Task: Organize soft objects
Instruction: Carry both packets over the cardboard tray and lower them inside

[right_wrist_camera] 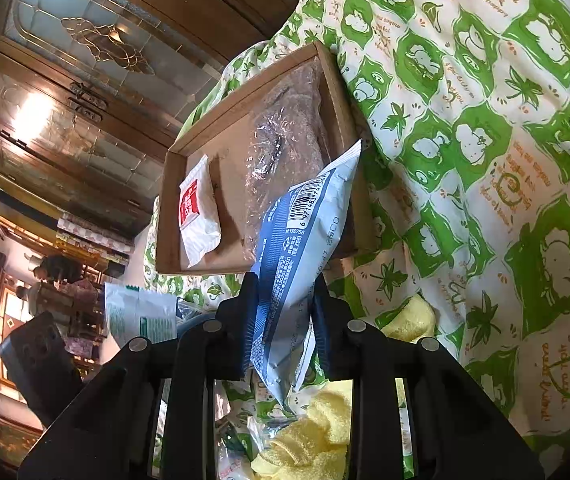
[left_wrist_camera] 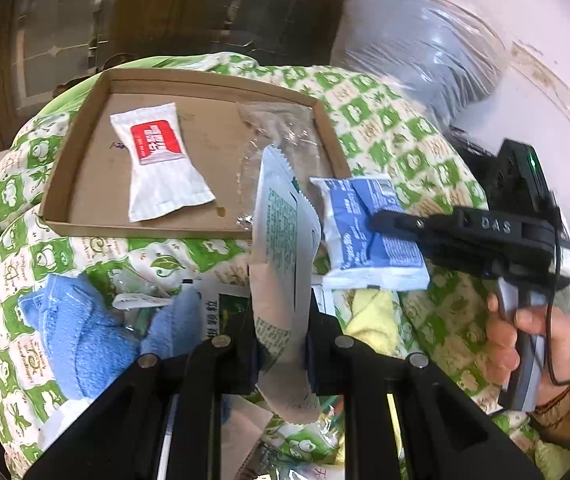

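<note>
While each hand-held gripper pinches its own packet, only the left wrist view shows the blue towel (left_wrist_camera: 81, 340).

A green-and-white patterned quilt (right_wrist_camera: 485, 152) covers the surface. Beyond its far edge stands a wooden cabinet (right_wrist_camera: 85, 92) with leaded glass doors. A plastic-wrapped grey bundle (left_wrist_camera: 421, 44) sits at the quilt's far right corner.

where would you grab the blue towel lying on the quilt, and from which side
Pinch a raised fold near the middle of the blue towel, coming straight down from above. It lies crumpled on the soft quilt, so its edges probably sit too flat to get fingers under.
</note>
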A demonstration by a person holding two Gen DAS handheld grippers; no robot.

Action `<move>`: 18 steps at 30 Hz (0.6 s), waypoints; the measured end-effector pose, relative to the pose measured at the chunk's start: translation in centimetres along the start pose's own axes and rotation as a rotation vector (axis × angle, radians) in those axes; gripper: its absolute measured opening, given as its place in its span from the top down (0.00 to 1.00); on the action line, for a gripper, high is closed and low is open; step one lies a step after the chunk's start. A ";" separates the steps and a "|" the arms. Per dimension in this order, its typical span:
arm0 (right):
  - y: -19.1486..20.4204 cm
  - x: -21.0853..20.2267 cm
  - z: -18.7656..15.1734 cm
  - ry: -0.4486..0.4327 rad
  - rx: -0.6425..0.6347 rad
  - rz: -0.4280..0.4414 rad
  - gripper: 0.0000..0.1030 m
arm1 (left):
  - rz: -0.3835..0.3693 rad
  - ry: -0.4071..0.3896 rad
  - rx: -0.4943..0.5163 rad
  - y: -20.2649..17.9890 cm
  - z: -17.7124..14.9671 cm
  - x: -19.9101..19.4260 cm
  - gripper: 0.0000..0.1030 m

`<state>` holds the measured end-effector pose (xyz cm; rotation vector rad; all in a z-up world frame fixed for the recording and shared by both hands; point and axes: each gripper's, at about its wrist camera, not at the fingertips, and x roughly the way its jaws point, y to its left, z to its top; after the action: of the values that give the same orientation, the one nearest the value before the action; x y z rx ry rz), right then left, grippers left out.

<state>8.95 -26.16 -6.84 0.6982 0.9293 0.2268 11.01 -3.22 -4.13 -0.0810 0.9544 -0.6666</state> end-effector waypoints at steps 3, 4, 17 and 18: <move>0.3 0.1 0.1 -0.002 -0.005 -0.001 0.76 | 0.003 -0.006 -0.017 0.6 0.4 -0.2 0.84; 0.3 0.0 0.2 -0.003 -0.008 0.000 0.76 | 0.003 -0.007 -0.021 0.8 0.5 -0.2 0.84; 4.1 1.5 3.1 0.005 -0.121 -0.037 0.76 | 0.105 -0.028 -0.115 5.7 4.4 -0.2 0.84; 4.3 1.8 3.4 0.009 -0.130 -0.043 0.76 | 0.119 -0.029 -0.120 6.2 4.8 -0.1 0.84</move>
<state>13.21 -23.59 -3.90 0.5574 0.9285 0.2504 17.74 0.70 -3.34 -0.1388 0.9631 -0.4972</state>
